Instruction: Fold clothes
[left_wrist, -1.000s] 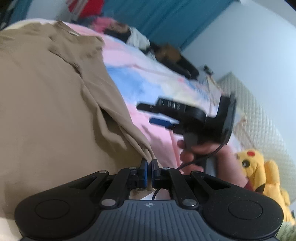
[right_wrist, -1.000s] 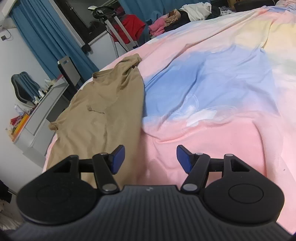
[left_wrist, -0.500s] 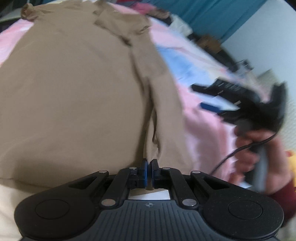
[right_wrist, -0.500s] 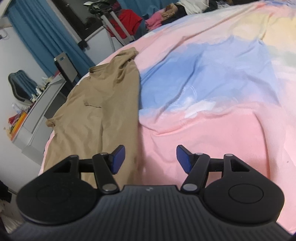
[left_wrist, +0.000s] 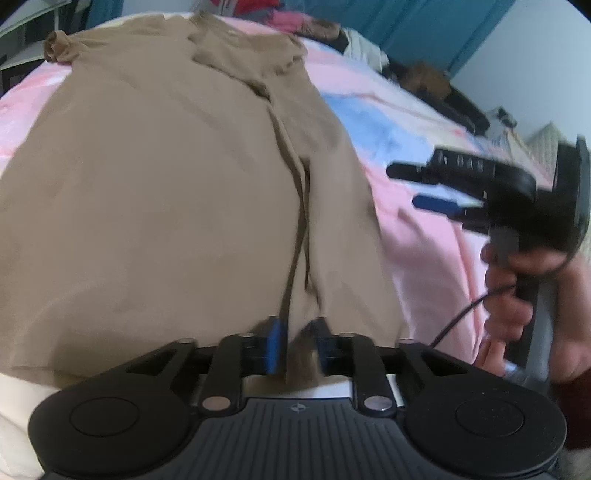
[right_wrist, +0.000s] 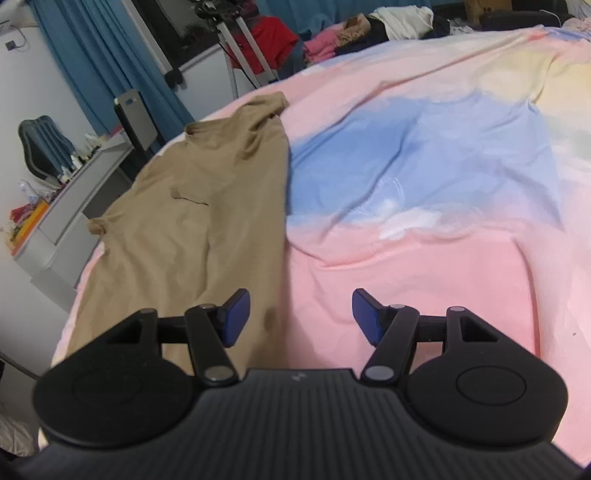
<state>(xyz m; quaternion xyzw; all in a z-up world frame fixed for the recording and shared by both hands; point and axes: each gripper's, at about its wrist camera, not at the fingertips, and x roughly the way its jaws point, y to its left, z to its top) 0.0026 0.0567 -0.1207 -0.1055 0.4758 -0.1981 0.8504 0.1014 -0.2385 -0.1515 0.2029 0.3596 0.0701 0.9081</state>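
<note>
**Left claw letting go at the shirt's near hem**

The tan shirt (left_wrist: 155, 192) lies spread flat on the pastel bed cover (right_wrist: 424, 177), collar end far away, hem close to the camera. The left gripper (left_wrist: 295, 345) sits right at that near hem and its jaws are opening, a fold of tan cloth standing between the blue pads (left_wrist: 275, 343) without being pressed. A long crease runs up the shirt from that spot toward the folded-in sleeve.

Over on the right, a hand (left_wrist: 513, 295) carries the right gripper (right_wrist: 299, 314) above bare pink cover, jaws spread wide, nothing between them. Its left pad hangs over the shirt's right edge; that edge runs straight away from the camera, tan on one side, pink and blue on the other.

Plenty of open cover to the right of the shirt, all the way to the pile of clothes (right_wrist: 369, 26) at the far side. On the shirt's left the bed edge is near, with a grey desk (right_wrist: 66, 206) just beyond it
</note>
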